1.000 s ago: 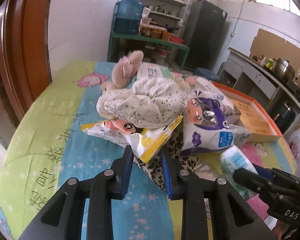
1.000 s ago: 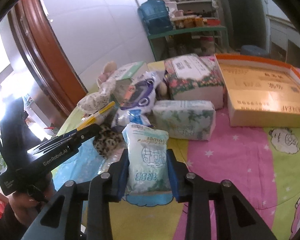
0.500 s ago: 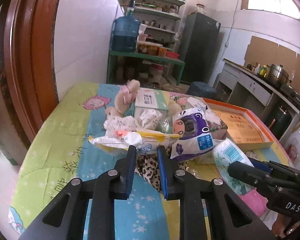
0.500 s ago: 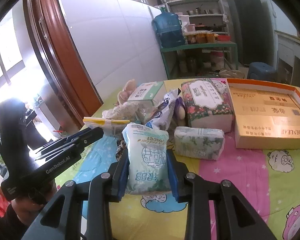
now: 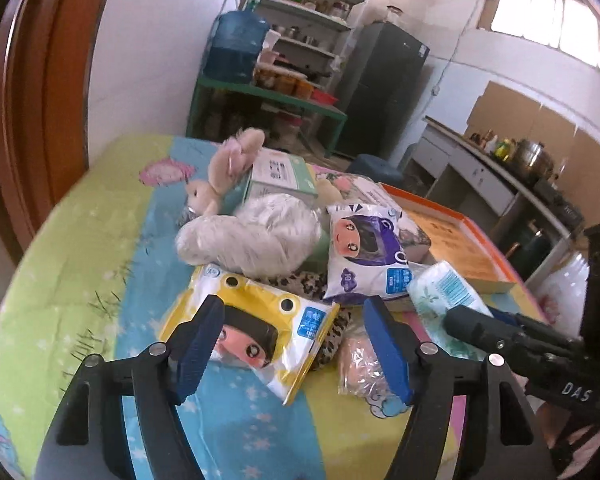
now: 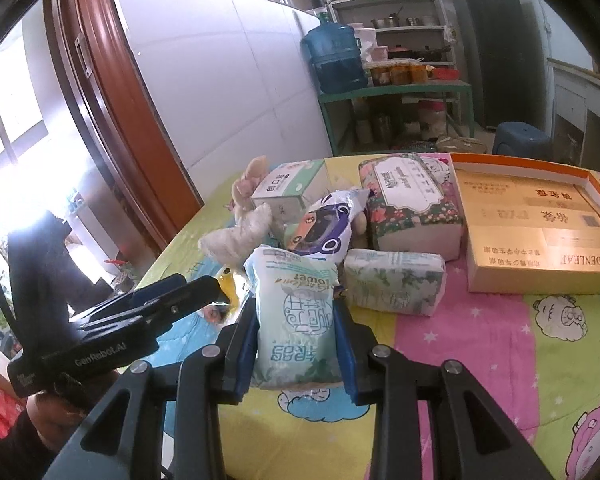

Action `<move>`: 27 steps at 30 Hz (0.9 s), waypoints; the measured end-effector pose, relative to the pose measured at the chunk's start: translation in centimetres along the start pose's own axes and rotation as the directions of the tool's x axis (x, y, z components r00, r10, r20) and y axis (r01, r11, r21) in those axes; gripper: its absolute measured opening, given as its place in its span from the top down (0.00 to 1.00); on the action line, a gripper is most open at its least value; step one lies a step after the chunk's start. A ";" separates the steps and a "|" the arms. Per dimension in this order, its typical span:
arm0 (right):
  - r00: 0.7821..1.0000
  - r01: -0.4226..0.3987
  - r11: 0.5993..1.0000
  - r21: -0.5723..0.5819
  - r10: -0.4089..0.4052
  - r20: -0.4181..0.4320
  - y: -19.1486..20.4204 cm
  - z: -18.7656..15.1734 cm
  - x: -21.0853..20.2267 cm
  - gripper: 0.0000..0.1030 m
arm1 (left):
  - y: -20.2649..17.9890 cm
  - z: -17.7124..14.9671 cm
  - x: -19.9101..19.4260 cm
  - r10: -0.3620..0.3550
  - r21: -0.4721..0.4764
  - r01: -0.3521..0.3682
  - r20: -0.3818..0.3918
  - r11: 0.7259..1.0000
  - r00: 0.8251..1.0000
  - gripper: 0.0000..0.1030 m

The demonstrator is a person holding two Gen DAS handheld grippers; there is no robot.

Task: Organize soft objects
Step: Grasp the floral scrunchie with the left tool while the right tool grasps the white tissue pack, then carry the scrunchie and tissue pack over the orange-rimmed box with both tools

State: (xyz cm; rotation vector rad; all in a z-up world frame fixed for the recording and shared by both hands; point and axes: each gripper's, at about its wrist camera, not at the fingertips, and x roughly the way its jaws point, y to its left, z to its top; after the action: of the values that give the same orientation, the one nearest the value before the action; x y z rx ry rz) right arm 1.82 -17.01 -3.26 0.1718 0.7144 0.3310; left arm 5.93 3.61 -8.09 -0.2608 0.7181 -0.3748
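My left gripper [image 5: 289,312] stands over the table with its jaws opening. A yellow cartoon-face packet [image 5: 260,308] lies flat between and beyond its fingers, untouched by the pads, resting partly on a leopard-print cloth [image 5: 300,280]. My right gripper [image 6: 296,320] is shut on a pale green tissue pack [image 6: 294,280] and holds it upright above the tablecloth. In the left wrist view that pack [image 5: 444,288] and the right gripper [image 5: 480,328] show at the right. The left gripper [image 6: 204,292] appears at the left of the right wrist view, held by a hand.
A pile sits mid-table: white floral bundle [image 5: 256,236], plush rabbit [image 5: 224,172], purple packet [image 5: 364,256], small clear bag [image 5: 360,360]. Behind are a green-white box [image 6: 288,184], floral tissue box [image 6: 412,208], another tissue pack [image 6: 392,284] and an orange box lid [image 6: 532,232].
The left jaws, earlier pinched on the yellow packet's edge, have spread wide and the packet now lies flat on the table. The right gripper keeps its hold on the tissue pack.
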 end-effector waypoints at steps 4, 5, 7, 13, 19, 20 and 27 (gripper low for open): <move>1.000 -0.003 1.000 0.001 0.003 -0.001 -0.1 -0.1 0.1 0.65 | 0.7 0.0 0.9 -0.006 -0.031 0.004 -0.044 1.000 0.999 0.28; 1.000 -0.003 1.000 0.000 0.003 -0.001 -0.1 -0.1 0.1 0.65 | 1.0 -0.1 1.1 0.001 -0.040 -0.003 -0.054 0.999 0.999 0.28; 1.000 -0.002 1.000 -0.001 0.002 -0.002 -0.1 0.0 0.1 0.65 | 1.1 0.0 1.4 0.021 -0.041 -0.024 -0.054 0.999 0.998 0.28; 1.000 -0.003 1.000 -0.005 0.003 -0.005 0.0 0.0 0.2 0.65 | 1.7 1.9 2.1 0.064 -0.018 -0.065 -0.033 0.998 0.997 0.28; 1.000 0.000 1.000 -0.012 0.000 -0.001 0.1 0.1 0.4 0.65 | 2.2 3.5 4.1 0.087 -0.049 -0.089 -0.037 0.995 0.996 0.28; 1.000 0.000 1.000 -0.012 0.000 -0.001 0.1 0.1 0.4 0.65 | 2.2 3.8 4.6 0.093 -0.054 -0.095 -0.042 0.994 0.995 0.28; 1.000 0.006 1.000 -0.011 -0.006 -0.006 -0.1 0.1 0.5 0.65 | 2.8 4.0 7.4 0.165 -0.033 -0.169 -0.098 0.985 0.981 0.85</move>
State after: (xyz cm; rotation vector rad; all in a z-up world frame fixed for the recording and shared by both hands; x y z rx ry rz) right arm 2.33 -16.96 -3.52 0.1586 0.7191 0.3295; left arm 14.44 3.41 -10.55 -0.2211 0.8362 -0.2136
